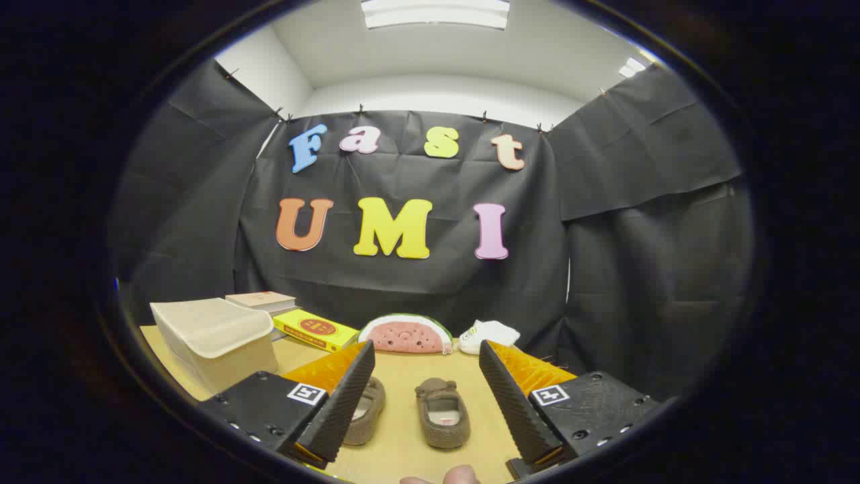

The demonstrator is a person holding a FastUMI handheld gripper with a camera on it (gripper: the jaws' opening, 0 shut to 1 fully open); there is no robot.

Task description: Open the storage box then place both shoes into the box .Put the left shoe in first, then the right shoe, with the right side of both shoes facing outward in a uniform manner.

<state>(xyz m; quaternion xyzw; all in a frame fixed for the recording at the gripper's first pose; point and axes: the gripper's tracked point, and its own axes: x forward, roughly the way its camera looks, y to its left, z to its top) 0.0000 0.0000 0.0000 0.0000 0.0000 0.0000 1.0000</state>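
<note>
**Claw wide over two shoes, storage box shut to the left**

Claw [426,376]: the two fingers stand wide apart and grip nothing. They hang above the table [403,444], and bare wooden surface shows between them.

Shoes: two small brown slip-on shoes lie on the table, side by side, openings up, toes pointing away toward the booth wall. One shoe [441,411] sits in the gap between the fingers, closer to the middle than to either finger, touching neither. The other shoe [366,409] lies just beside it to the left; the left finger [339,403] stands in front of part of it, so only its right portion is visible. Whether that finger touches it cannot be told. The two shoes are near each other but apart. Which shoe is the left and which the right cannot be told from this angle.

Storage box [215,339]: a pale, cream-coloured box stands on the table beyond and to the left of the left finger, well apart from the shoes. Its lid is down.

Other items, toward the far edge of the table: a book [262,300] behind the box, a yellow packet [314,330] beside it, a watermelon-slice toy [406,334] straight ahead beyond the fingers, and a white object [489,334] just right of that toy.

A fingertip of the person [460,475] shows at the near edge, below the shoes.
</note>
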